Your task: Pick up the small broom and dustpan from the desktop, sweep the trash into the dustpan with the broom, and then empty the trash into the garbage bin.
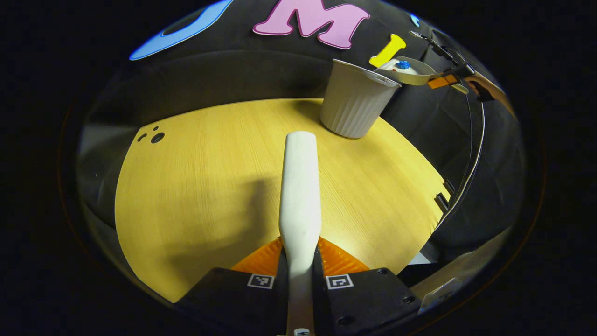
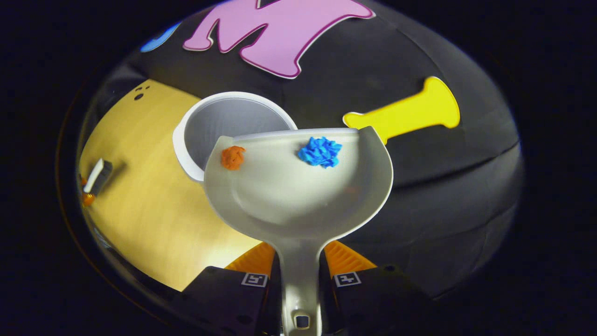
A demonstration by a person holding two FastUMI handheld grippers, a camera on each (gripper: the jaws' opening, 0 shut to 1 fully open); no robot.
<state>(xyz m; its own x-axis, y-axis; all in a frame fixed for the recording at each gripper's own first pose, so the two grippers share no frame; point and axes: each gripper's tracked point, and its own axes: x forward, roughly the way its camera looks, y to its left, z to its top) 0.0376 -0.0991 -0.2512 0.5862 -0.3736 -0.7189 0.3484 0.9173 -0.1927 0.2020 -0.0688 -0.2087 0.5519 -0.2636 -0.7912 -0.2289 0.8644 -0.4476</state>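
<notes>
Left gripper view first: the left gripper [image 1: 299,268] has both orange ribbed fingers [image 1: 259,261] pressed on the white broom handle [image 1: 300,196], a smooth rounded bar whose long axis runs straight ahead over the pale wood-grain desktop [image 1: 196,186]. Its tip points toward the garbage bin [image 1: 353,100], a white ribbed cup-shaped tub standing upright near the desk's far right edge. Beyond the bin's rim, the right gripper [image 1: 447,79] holds the dustpan [image 1: 410,70] up in the air.

Right gripper view now: the right gripper [image 2: 301,261] is clamped on the dustpan's narrow handle [image 2: 301,275], 2 orange ribbed fingers [image 2: 347,259] tight on either side. The pan is a smooth, glossy white scoop, its mouth pointing forward and overlapping the bin's open rim. 2 crumpled scraps sit near the pan's front lip: an orange scrap [image 2: 232,157] on the left, a blue scrap [image 2: 320,151] on the right.
</notes>
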